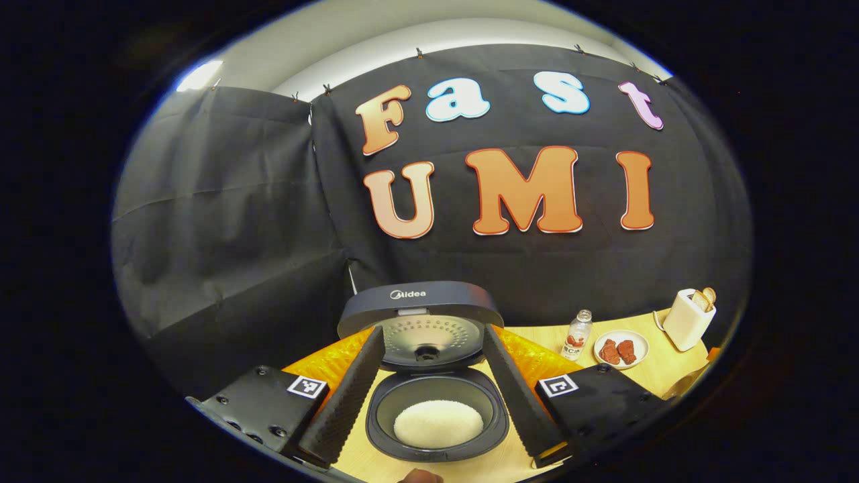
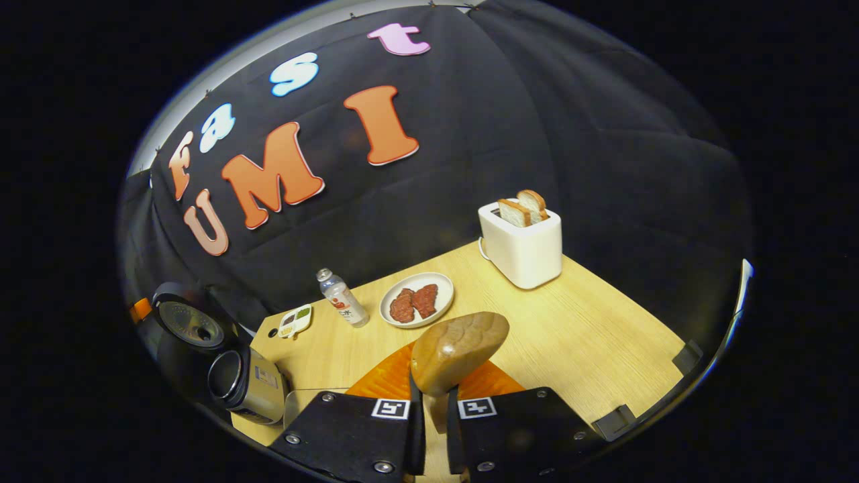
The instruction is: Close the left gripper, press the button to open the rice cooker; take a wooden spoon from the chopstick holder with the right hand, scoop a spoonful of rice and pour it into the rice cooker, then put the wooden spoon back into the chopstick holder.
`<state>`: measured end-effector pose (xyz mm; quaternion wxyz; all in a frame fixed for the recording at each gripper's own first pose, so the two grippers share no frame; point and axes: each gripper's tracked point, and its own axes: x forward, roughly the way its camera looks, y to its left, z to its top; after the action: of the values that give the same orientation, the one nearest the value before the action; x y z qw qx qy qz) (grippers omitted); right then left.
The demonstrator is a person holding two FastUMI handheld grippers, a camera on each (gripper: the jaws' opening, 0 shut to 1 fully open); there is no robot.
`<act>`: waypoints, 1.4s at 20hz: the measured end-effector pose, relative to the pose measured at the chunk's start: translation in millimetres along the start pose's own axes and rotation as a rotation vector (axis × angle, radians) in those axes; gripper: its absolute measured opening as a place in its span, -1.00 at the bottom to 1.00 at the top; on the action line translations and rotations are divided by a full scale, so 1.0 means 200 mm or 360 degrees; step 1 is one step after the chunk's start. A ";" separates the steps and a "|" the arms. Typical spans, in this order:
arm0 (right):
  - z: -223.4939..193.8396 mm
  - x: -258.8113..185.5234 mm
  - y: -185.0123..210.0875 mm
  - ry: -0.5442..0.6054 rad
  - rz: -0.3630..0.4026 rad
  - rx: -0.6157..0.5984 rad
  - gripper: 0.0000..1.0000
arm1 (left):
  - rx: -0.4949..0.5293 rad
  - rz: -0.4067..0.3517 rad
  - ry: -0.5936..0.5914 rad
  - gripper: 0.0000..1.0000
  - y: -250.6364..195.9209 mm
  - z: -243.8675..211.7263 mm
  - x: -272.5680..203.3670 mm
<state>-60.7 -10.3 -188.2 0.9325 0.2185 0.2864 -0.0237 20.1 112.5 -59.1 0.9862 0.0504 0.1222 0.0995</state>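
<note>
left gripper [image 1: 433, 389] fingers spread wide apart, nothing between them, hovering over the dark round rice cooker [image 1: 433, 416]. cooker lid [image 1: 421, 322] is up, standing behind the pot, perforated inner plate facing the camera. a white mound of rice [image 1: 438, 422] sits in the inner pot. cooker stands on the light wooden table [image 1: 644, 376].

right gripper [image 2: 433, 416] fingers clenched on the neck of the brown wooden spoon [image 2: 460, 349], both fingers pressing the handle; spoon bowl sticks up forward above the fingertips, held over the table near the front edge. whether any rice is in the bowl cannot be told.

in the right gripper view the open cooker is at far left, a grey cylindrical camera-like unit [image 2: 248, 382] just in front of it. farther back: small clear bottle [image 2: 342, 298], white plate with red meat pieces [image 2: 417, 300] beside it, white toaster with bread slices [image 2: 521, 245] to the right, small tray with sauces [image 2: 295, 322] left of the bottle.
</note>
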 end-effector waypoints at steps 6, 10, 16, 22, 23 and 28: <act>-0.08 -0.01 0.39 0.0033 0.0181 -0.0063 -0.76 | -0.0009 -0.0013 0.0013 1.00 0.13 -0.10 0.04; -0.23 0.05 0.50 0.0055 0.0168 -0.0273 -0.76 | -0.0047 -0.0024 0.0050 0.95 0.21 -0.19 0.06; -0.41 0.15 0.57 -0.0054 0.0090 -0.0754 -0.75 | -0.0070 -0.0011 0.0122 1.00 0.34 -0.31 0.08; -0.56 0.18 0.61 -0.0180 0.0012 -0.1064 -0.83 | -0.0025 0.0008 0.0120 0.93 0.45 -0.35 0.10; -0.60 0.18 0.59 -0.0182 -0.0009 -0.1072 -0.84 | -0.0026 0.0005 0.0125 0.93 0.46 -0.35 0.12; -0.73 0.16 0.58 -0.0283 -0.0049 -0.1101 -0.84 | 0.0017 -0.0036 0.0156 1.00 0.46 -0.39 0.15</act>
<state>-91.0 158.4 -266.8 0.9721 -0.1174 0.1985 0.0418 12.9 213.8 -129.6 0.9798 0.0494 0.1716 0.0899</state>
